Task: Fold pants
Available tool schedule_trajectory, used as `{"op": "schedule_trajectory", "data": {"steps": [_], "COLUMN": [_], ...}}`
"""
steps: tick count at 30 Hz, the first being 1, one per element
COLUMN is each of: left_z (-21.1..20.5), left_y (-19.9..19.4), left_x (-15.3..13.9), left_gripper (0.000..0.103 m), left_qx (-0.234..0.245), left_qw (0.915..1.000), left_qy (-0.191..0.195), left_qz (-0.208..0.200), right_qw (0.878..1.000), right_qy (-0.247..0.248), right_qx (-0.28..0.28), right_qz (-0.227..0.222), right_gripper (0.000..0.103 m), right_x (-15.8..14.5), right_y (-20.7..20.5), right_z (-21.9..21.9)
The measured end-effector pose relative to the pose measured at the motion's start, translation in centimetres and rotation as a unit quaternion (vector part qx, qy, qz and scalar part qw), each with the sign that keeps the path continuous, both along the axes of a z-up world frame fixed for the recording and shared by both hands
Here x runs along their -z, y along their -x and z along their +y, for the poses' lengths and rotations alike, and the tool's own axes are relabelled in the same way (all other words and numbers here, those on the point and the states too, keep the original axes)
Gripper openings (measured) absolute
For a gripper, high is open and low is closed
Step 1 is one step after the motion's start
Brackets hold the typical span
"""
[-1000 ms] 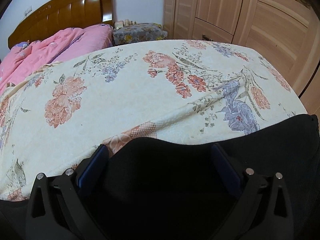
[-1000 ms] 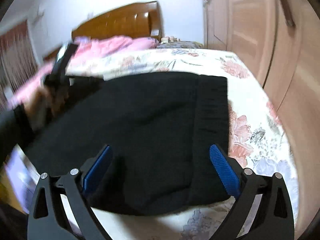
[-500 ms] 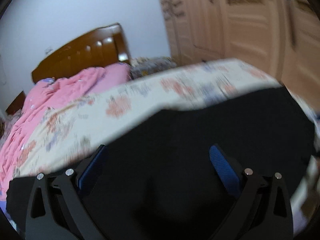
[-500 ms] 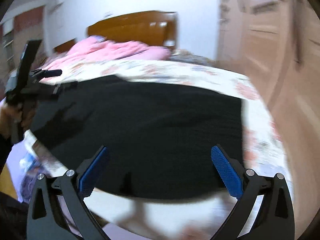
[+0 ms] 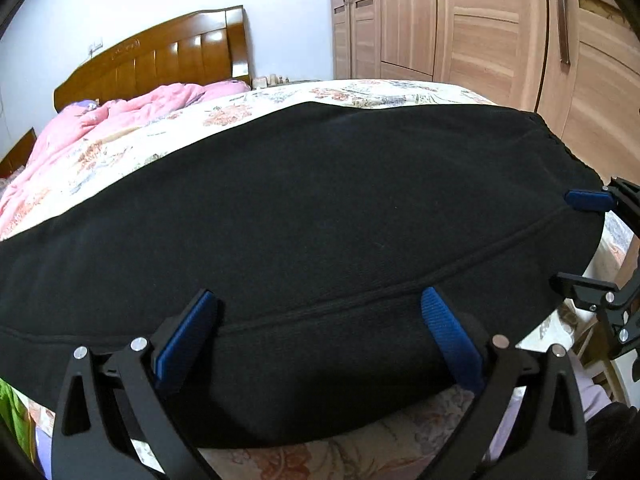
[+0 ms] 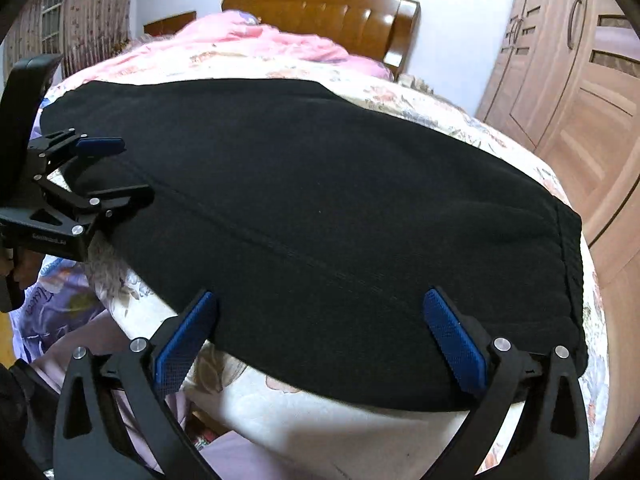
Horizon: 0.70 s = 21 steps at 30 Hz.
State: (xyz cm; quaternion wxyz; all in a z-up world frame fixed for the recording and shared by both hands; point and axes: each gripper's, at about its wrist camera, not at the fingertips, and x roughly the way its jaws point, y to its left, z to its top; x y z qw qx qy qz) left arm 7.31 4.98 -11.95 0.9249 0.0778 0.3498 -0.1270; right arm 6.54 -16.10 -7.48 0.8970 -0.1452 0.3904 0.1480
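Now both tools, left [image 5: 316, 336] and right [image 6: 320, 338], gape wide, seemingly just above the black pants' [image 5: 320, 220] near edge.

My left black two-finger claw with blue pads [image 5: 320, 336] sits with its fingers spread wide, nothing pinched between them. My right black claw with blue pads [image 6: 320, 336] is spread just as wide, also gripping nothing. Each shows at the other's side: the right one [image 5: 576, 240] gaping at the far right, the left one [image 6: 120, 168] gaping at the far left.
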Motion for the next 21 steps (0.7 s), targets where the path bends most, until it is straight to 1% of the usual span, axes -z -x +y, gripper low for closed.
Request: {"op": "schedule_trajectory", "data": {"steps": [1,2,4,5,6,7,8,10,12,14,15,16,17,18,19,20,21], "left_z": [0.0,0.1,-0.1,-0.1,-0.1,0.0,0.0,-0.1,0.2,1.9,3.1,5.1,6.5,8.5,10.9,12.5,14.0], "left_y": [0.1,0.1,0.3,0.4,0.5,0.2,0.2,0.1,0.1,0.6,0.6,0.3,-0.1,-0.7,-1.6,-2.1,-2.4], "left_x": [0.1,0.2,0.2,0.2,0.3,0.2,0.2,0.2,-0.7,-2.5,-3.2,-3.8,-4.0,-4.0,-3.3,-2.7,-1.9], "left_gripper": [0.102,0.102,0.102,0.102,0.102,0.102,0.102,0.102,0.102,0.101,0.101,0.101,0.101,0.101,0.101,0.101,0.101], "left_qx": [-0.001,-0.003,-0.005,-0.005,-0.005,-0.005,-0.005,-0.004,-0.010,-0.022,-0.037,-0.064,-0.083,-0.109,-0.143,-0.166,-0.186], "left_qw": [1.0000,1.0000,0.9999,0.9999,0.9999,0.9999,0.9999,1.0000,0.9999,0.9991,0.9983,0.9968,0.9954,0.9931,0.9891,0.9854,0.9816], "left_qy": [-0.001,0.001,0.001,0.002,0.003,0.002,0.003,0.003,0.011,0.029,0.031,0.029,0.029,0.030,0.032,0.034,0.037], "left_qz": [-0.003,-0.005,-0.010,-0.011,-0.011,-0.011,-0.011,-0.008,0.001,-0.022,-0.034,-0.039,-0.039,-0.031,-0.009,0.011,0.025], "right_qw": [1.000,1.000,0.999,0.999,1.000,1.000,0.999,1.000,1.000,1.000,0.999,1.000,1.000,1.000,0.999,0.998,0.998], "right_qy": [0.007,0.009,-0.004,-0.005,0.004,0.014,0.004,-0.007,0.005,0.011,0.014,0.013,0.005,-0.017,-0.039,-0.053,-0.054], "right_qx": [0.008,0.014,0.001,-0.006,-0.016,-0.019,-0.020,-0.024,-0.030,-0.028,-0.025,-0.019,-0.015,-0.013,-0.010,-0.007,-0.005], "right_qz": [0.004,-0.010,-0.043,-0.041,-0.021,-0.013,-0.031,-0.016,-0.006,0.007,0.013,0.013,0.004,-0.008,-0.018,-0.018,-0.011], "right_gripper": [0.098,0.098,0.099,0.099,0.098,0.099,0.099,0.099,0.099,0.099,0.099,0.099,0.099,0.099,0.099,0.099,0.099], "right_x": [-0.5,-1.2,-2.1,-1.8,-0.8,0.0,0.3,0.2,-0.1,-0.5,-0.7,-1.2,-1.6,-2.4,-2.9,-3.1,-2.8], "right_y": [0.1,0.2,1.5,1.5,1.1,0.7,1.0,1.0,0.9,0.7,0.6,0.6,0.7,0.8,0.8,0.7,0.2], "right_z": [0.5,1.0,2.1,2.8,3.5,3.9,3.7,3.0,3.1,3.2,3.3,3.3,3.4,3.3,3.2,3.2,3.5]}}
